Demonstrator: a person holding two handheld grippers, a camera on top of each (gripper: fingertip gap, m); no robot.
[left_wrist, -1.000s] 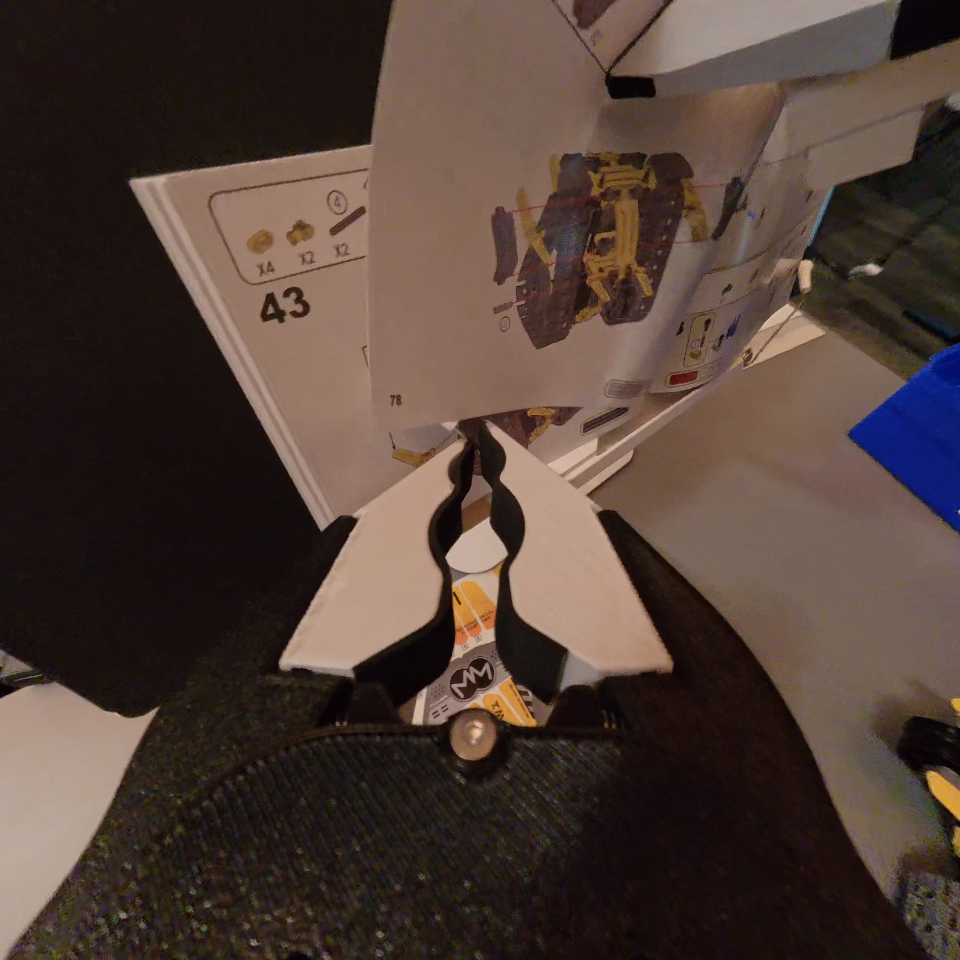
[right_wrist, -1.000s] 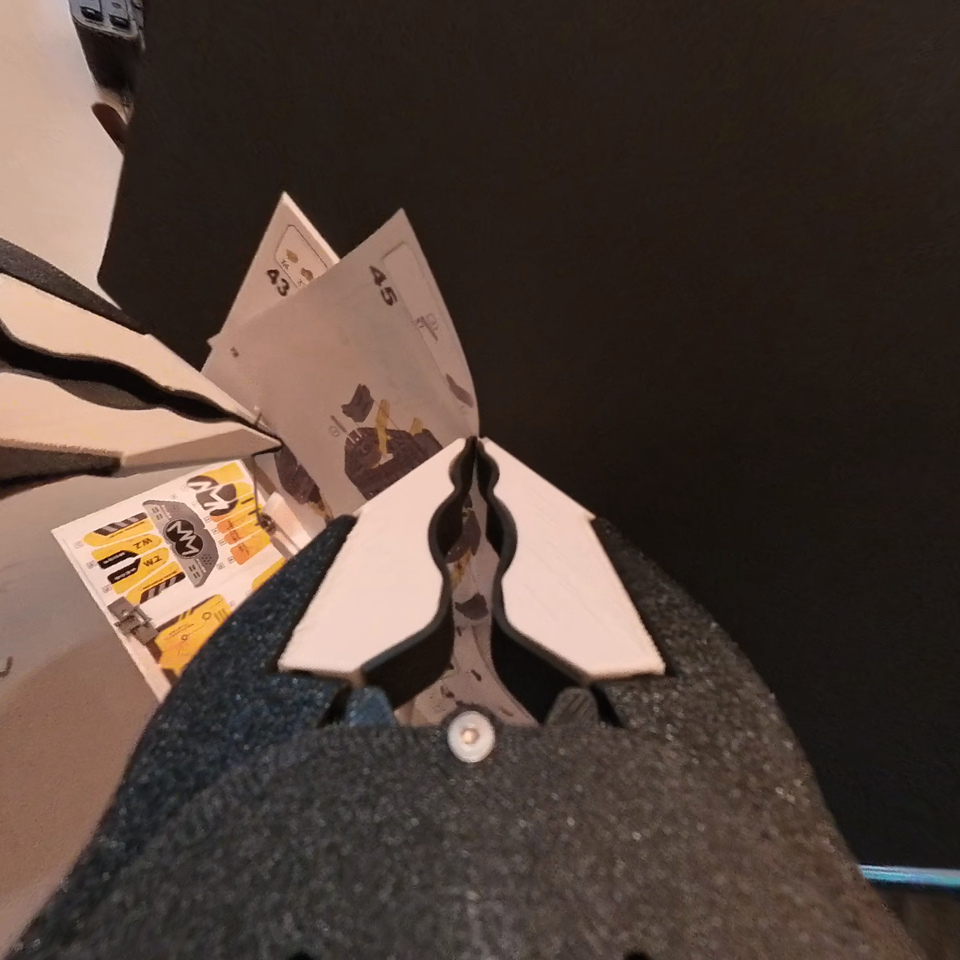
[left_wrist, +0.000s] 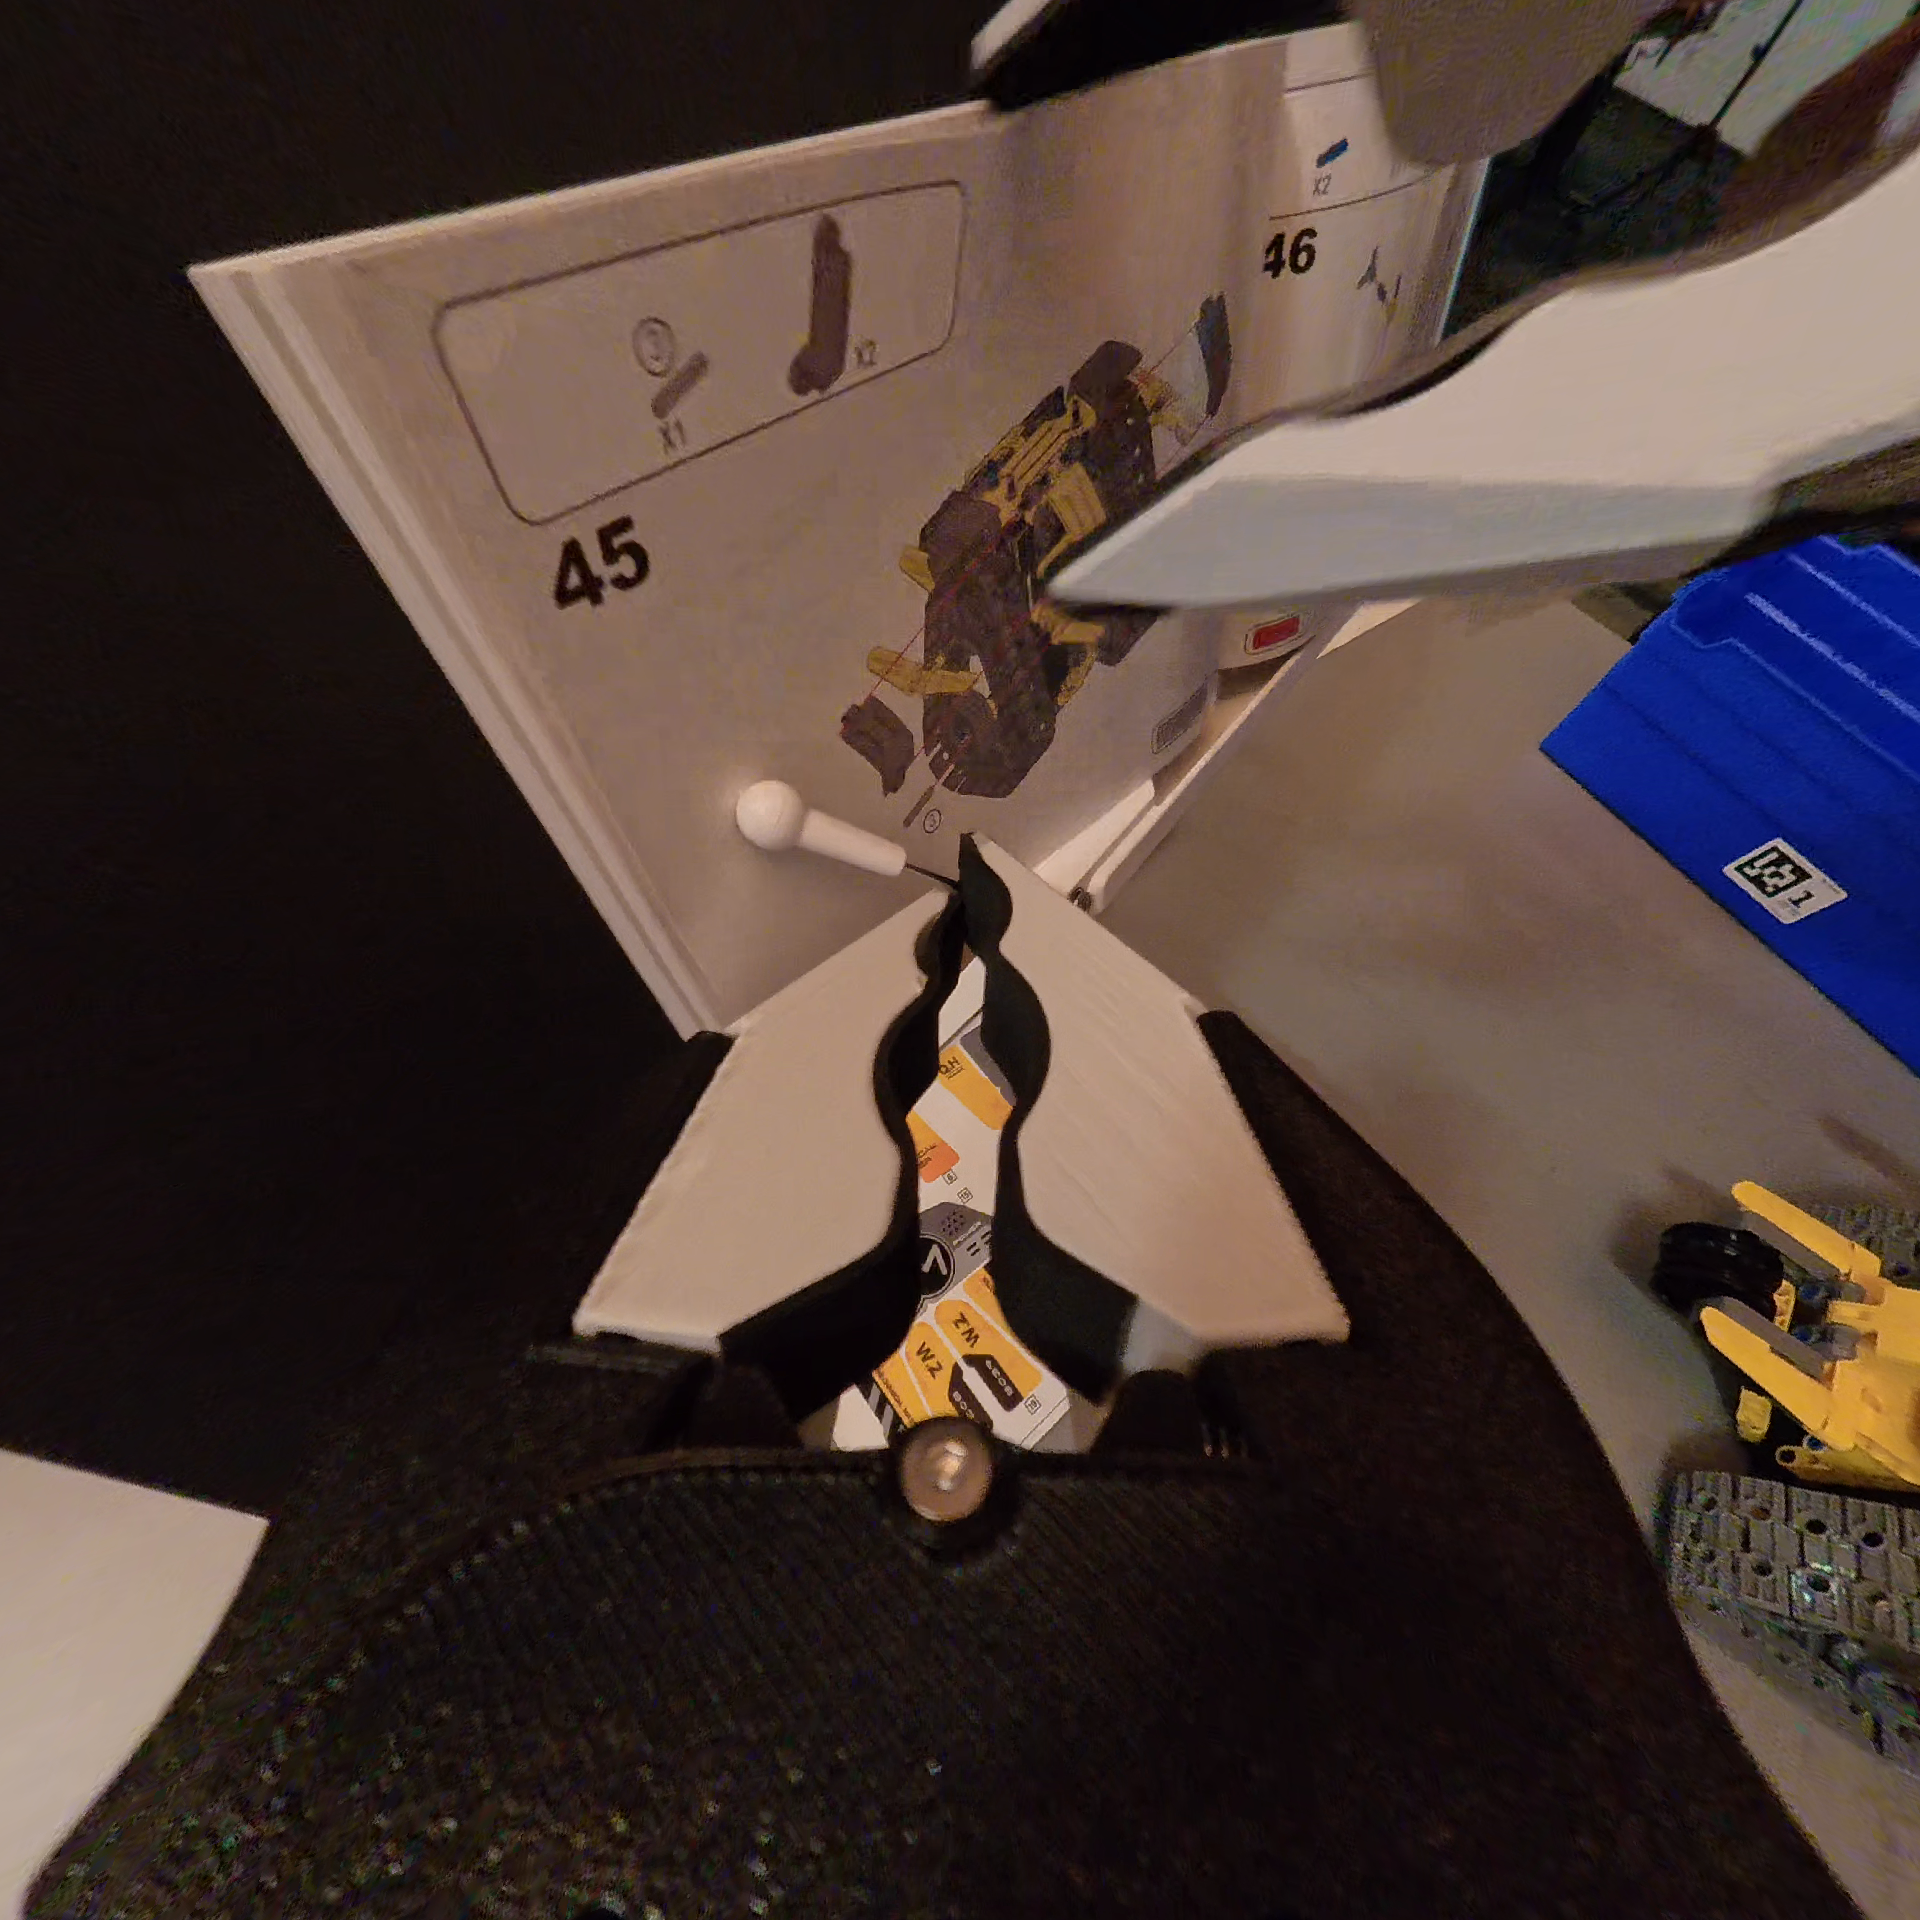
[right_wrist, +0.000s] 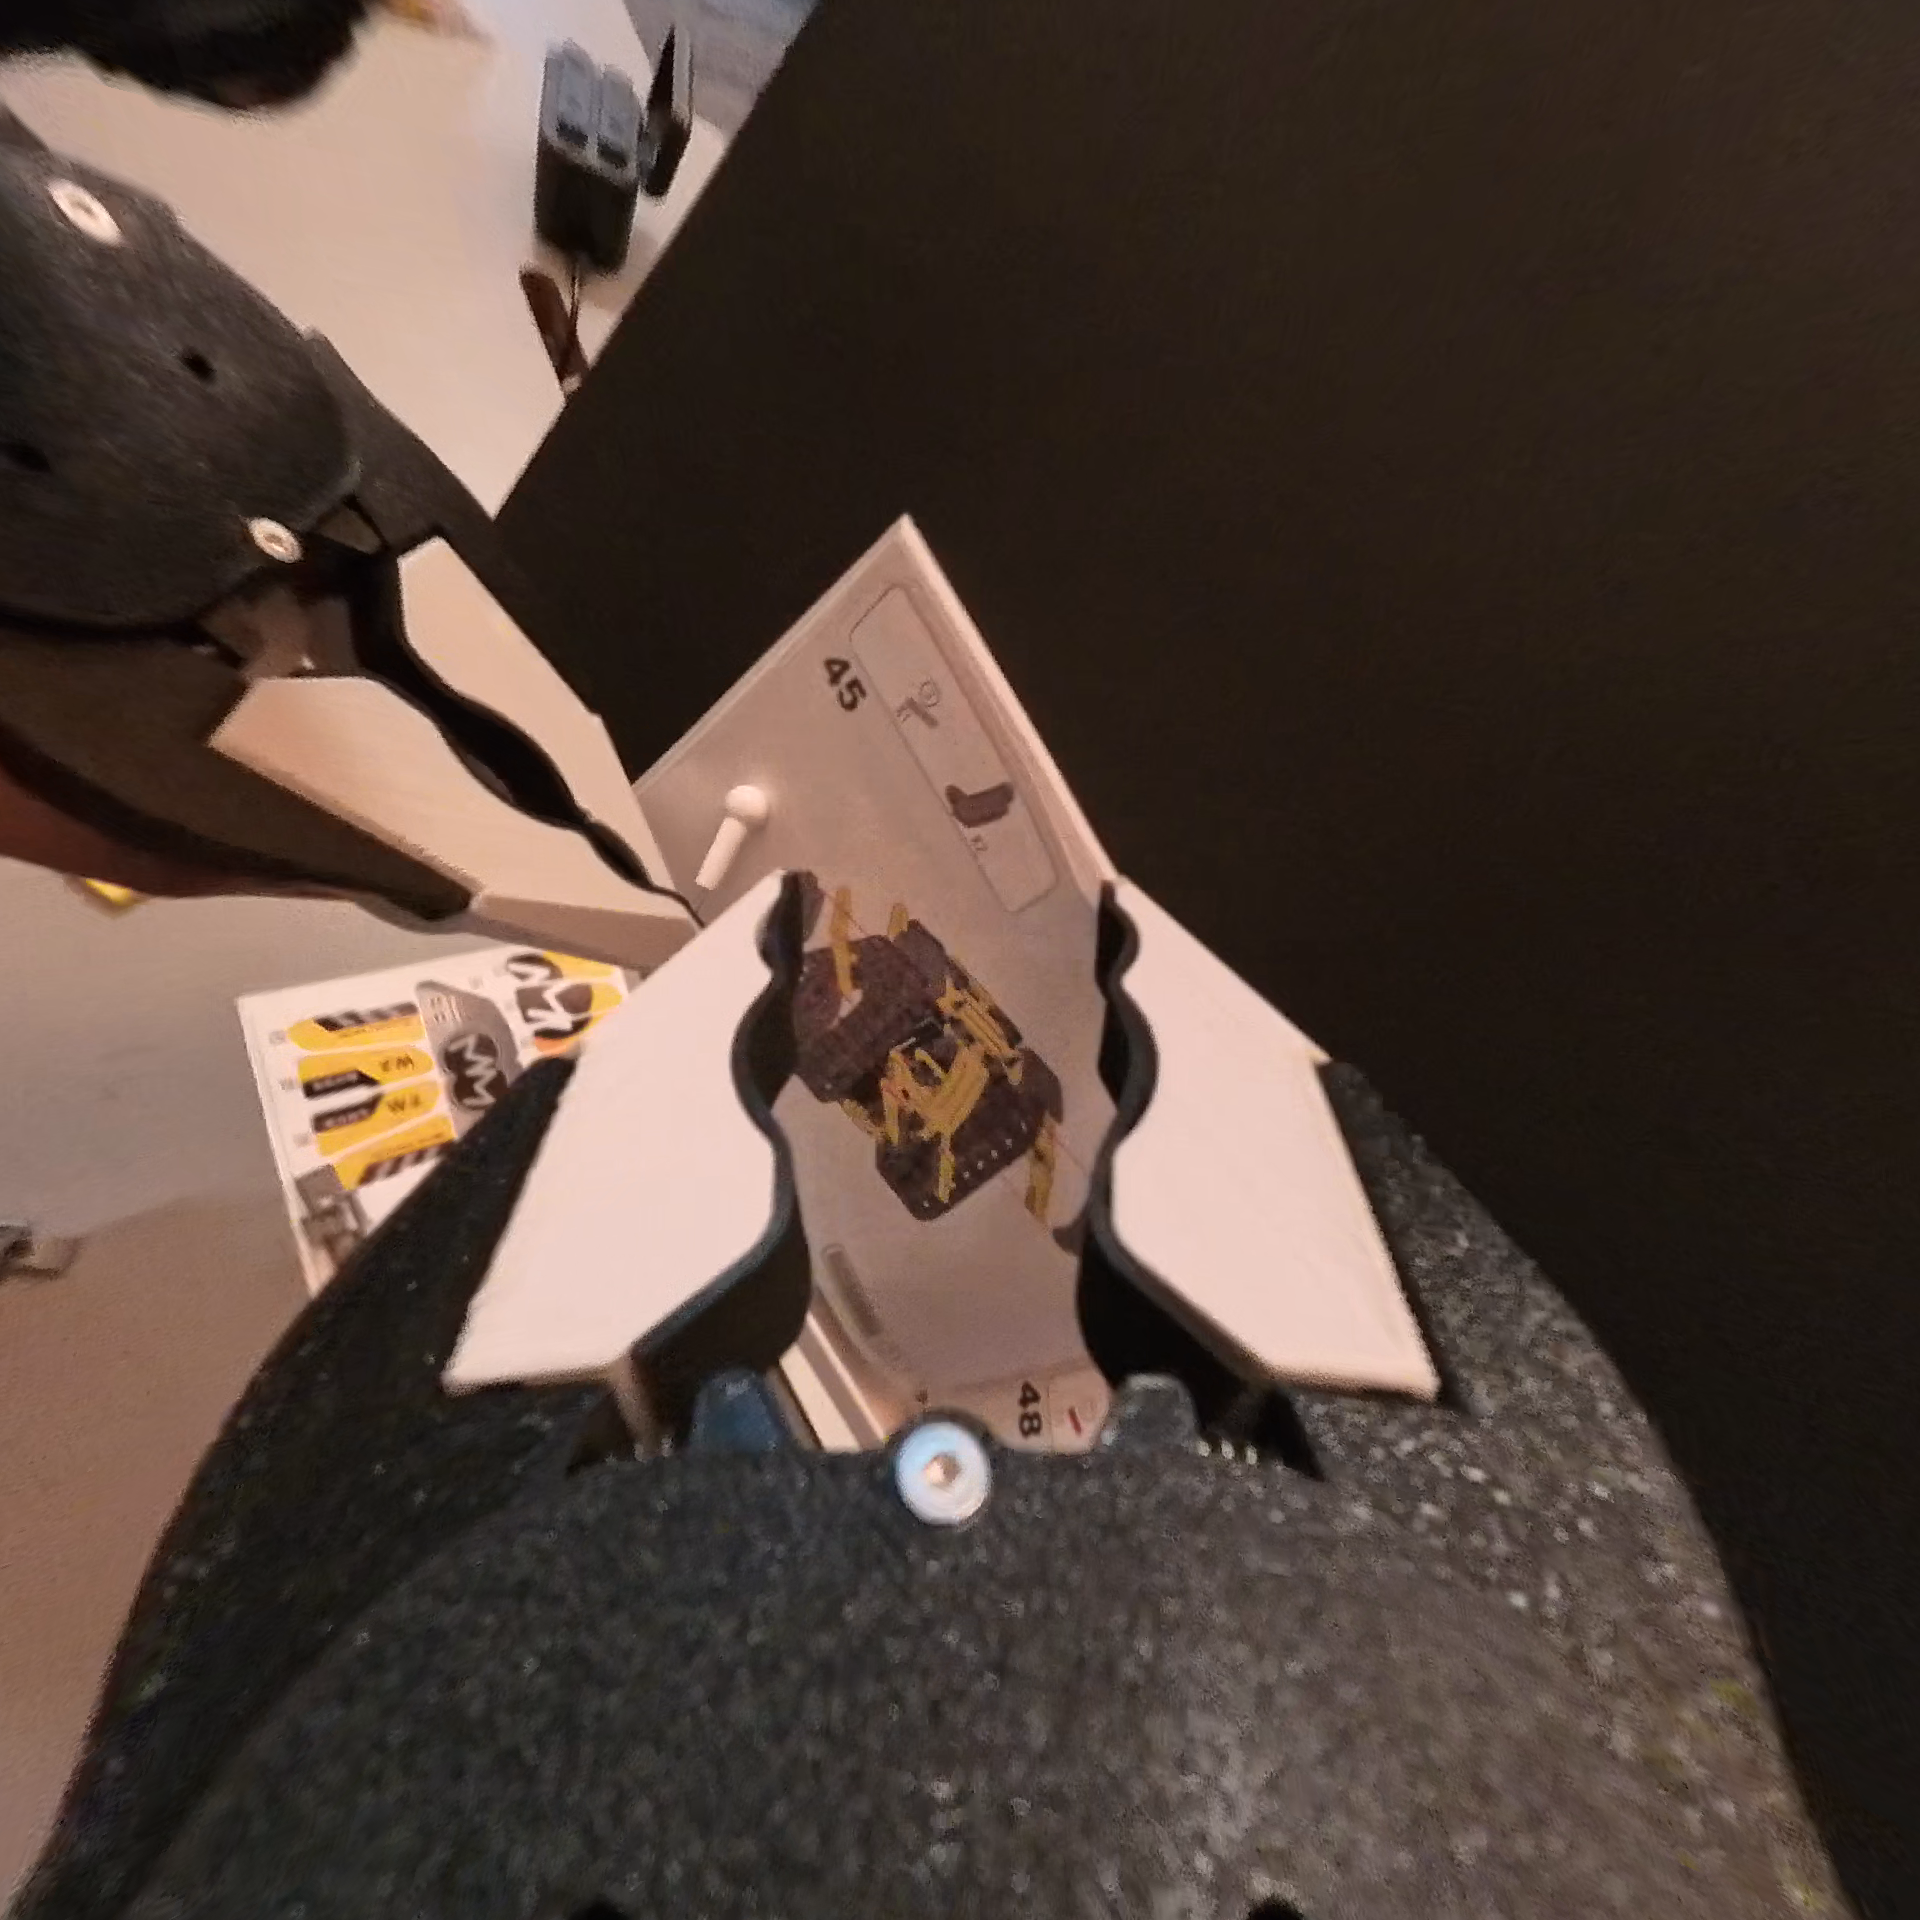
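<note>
Left wrist view: the left hand-held gripper (left_wrist: 961, 883) is seen clenched, tips beside a white pin (left_wrist: 810, 826) on the open booklet (left_wrist: 727, 540). The right hand-held gripper (right_wrist: 945, 904) is held released over the page; the page should be kept flat.

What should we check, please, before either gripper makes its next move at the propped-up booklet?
1. Right gripper empty: ok. Its jaws stand wide apart in front of the booklet.
2. Left gripper closed: ok. Its tips meet at the thin end of the white peg.
3. Left gripper actually gripping the peg: cannot tell; the contact is too small to see.
4. Open page flat against the pages behind it: ok, with the peg across its lower part.
5. Sticker sheet free: ok. It lies flat on the table below the left gripper.
</note>
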